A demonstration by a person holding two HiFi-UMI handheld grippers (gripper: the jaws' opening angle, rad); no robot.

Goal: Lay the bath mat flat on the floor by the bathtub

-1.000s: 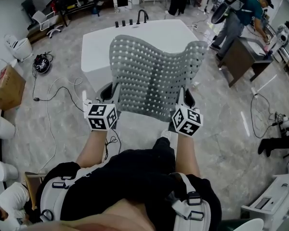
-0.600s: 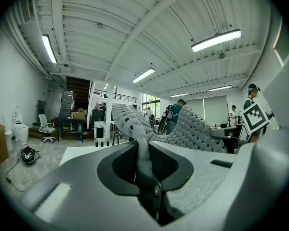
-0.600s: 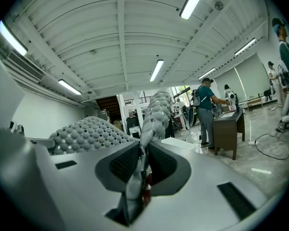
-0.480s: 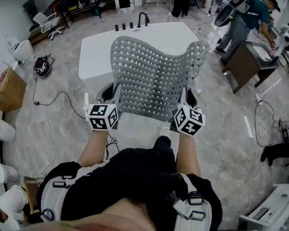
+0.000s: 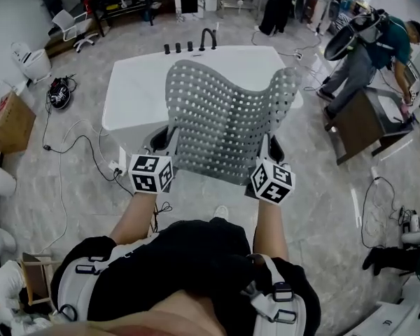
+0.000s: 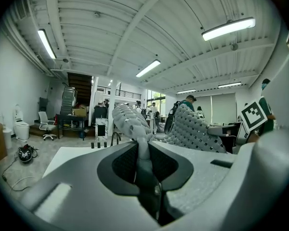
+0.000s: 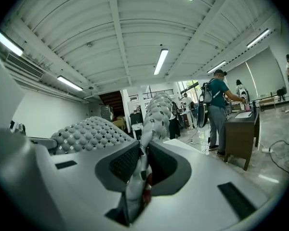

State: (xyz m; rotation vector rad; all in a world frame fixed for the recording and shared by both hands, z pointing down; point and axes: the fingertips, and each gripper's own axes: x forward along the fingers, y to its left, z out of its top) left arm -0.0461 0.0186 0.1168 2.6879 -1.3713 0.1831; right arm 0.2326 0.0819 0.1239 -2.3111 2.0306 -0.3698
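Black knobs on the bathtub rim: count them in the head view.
3. Left knob, middle knob and right knob, in a row on the bathtub rim left of the faucet. The bath mat may hide others.

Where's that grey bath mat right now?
In the head view's centre, the bath mat is held up between the left gripper and right gripper, in front of the white bathtub.
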